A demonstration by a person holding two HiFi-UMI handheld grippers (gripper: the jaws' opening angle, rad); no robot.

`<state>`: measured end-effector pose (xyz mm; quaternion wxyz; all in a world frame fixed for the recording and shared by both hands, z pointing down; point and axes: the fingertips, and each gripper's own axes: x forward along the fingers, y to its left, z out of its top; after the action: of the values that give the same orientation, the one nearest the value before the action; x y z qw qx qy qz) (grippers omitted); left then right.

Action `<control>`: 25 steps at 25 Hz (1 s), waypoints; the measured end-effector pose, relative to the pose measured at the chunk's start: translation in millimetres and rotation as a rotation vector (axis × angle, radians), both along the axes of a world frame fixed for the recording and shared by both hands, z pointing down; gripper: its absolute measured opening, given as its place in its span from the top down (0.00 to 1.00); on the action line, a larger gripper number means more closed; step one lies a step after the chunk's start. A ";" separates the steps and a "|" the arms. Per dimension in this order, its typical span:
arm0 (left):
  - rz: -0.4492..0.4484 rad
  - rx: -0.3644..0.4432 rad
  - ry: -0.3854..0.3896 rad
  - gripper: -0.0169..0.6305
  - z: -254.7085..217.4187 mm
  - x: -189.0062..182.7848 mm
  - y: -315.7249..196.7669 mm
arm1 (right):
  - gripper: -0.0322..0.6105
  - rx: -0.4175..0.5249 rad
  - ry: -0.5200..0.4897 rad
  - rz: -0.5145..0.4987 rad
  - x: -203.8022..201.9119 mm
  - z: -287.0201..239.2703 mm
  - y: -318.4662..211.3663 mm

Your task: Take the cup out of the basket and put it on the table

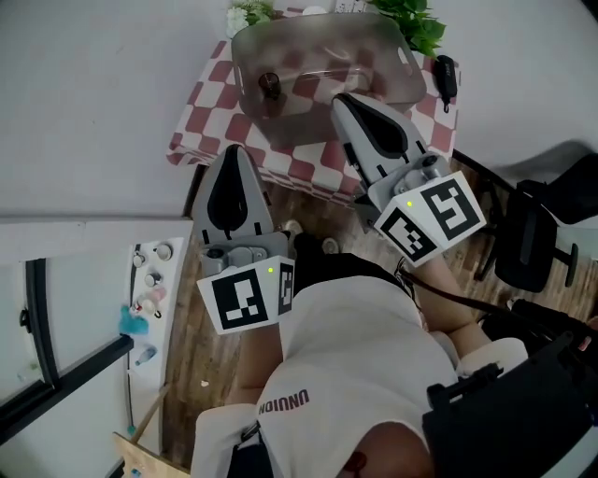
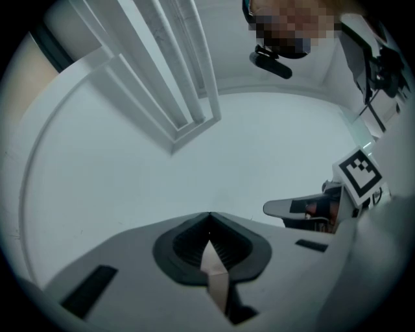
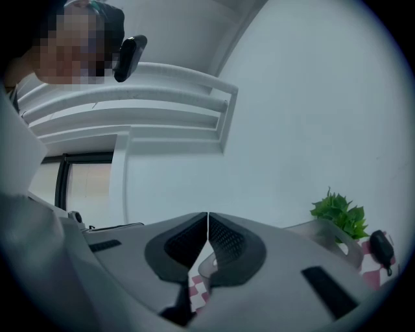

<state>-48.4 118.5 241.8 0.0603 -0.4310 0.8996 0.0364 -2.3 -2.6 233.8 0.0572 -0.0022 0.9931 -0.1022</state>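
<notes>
Scene: a smoky, see-through basket [image 1: 397, 58] stands on a surface [image 1: 201, 140] covered with a red-and-white checked cloth; a green plant [image 1: 418, 26] is behind it.

Cup [image 1: 271, 86]: small and dark, inside the basket near its left end, apparently upright; it has not been lifted.

Left gripper [image 2: 209, 217]: jaws pressed fully together with nothing between them; it is held short of the surface, clear of the basket.

Right gripper [image 3: 207, 215]: jaws likewise closed tip to tip and empty; in the head view its tip lies at the basket's near wall, to the right of the cup; both gripper views look at the bare wall rather than down at the cup.

Stage (judged): approach only; neither gripper has reached into the basket.

Handling (judged): the cup looks light and rigid, so little force should carry it. Its material cannot be told; a smooth wall could slip, and a small cup tips easily if nudged.

Where to hold (judged): open the jaws first, come down from above, and pinch the rim with one jaw inside and one outside, or span the body if it fits.

Caution (judged): the basket walls limit sideways entry; lift straight up before moving over the cloth.
</notes>
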 end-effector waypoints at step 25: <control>0.052 0.001 -0.003 0.95 -3.9 -201.8 -70.9 | 0.92 -0.047 0.385 0.001 -209.3 76.4 -92.6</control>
<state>-250.3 47.5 237.9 0.0607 -0.4543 0.8880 0.0378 -211.7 -95.2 310.2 -0.1337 -0.0237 0.9831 -0.1228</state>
